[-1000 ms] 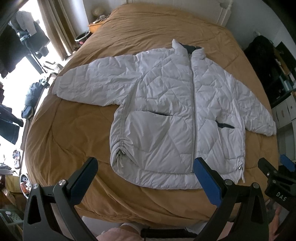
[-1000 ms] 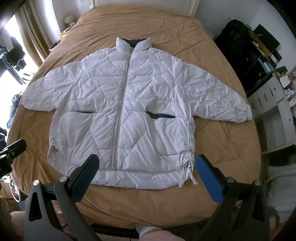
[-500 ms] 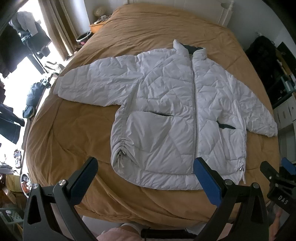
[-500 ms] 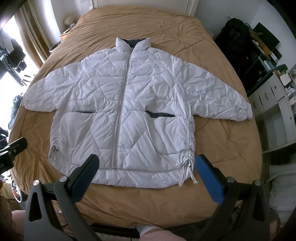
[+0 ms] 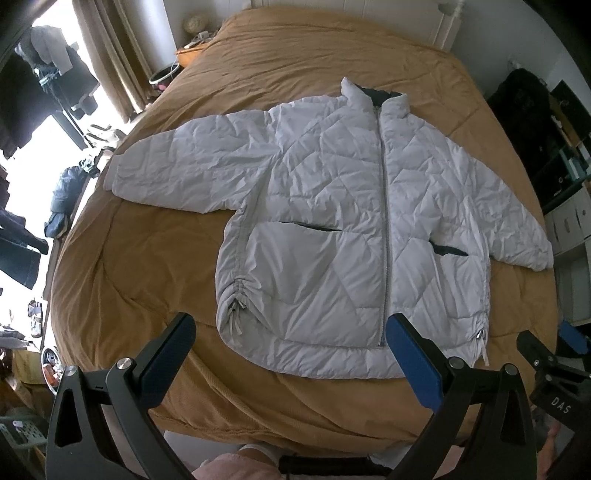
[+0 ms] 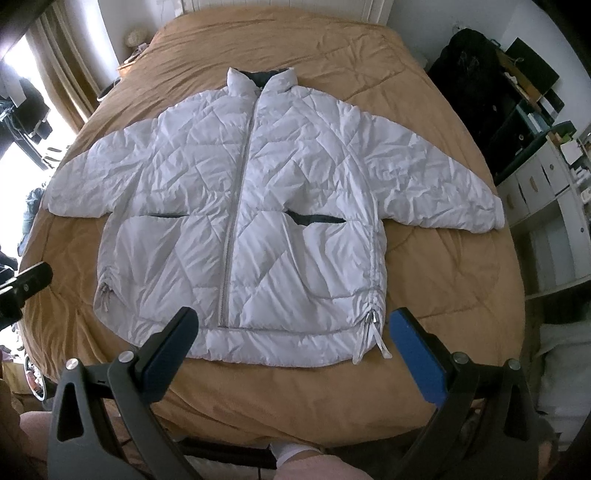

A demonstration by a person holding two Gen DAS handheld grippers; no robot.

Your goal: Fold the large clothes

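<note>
Left wrist view: the white quilted jacket (image 5: 351, 229) lies flat on the bed (image 5: 129, 277), a little lower in the frame than before; the left gripper (image 5: 291, 343) is wide open and empty.

Right wrist view: almost nothing has changed; the right gripper (image 6: 291, 339) is wide open and empty, near the hem (image 6: 277, 350). No fold is started.

Tan bedspread (image 6: 424, 277), curtains (image 5: 110, 55), white drawers (image 6: 546, 206), maybe clothes rack (image 5: 40, 85).

A bed (image 6: 424, 280) with an ochre quilt fills the room; bright daylight floods a window (image 5: 48, 136) on the left beside beige curtains (image 5: 110, 55); white walls (image 6: 417, 14) behind; white drawers (image 6: 546, 192) and dark shelves (image 6: 524, 85) stand at right
</note>
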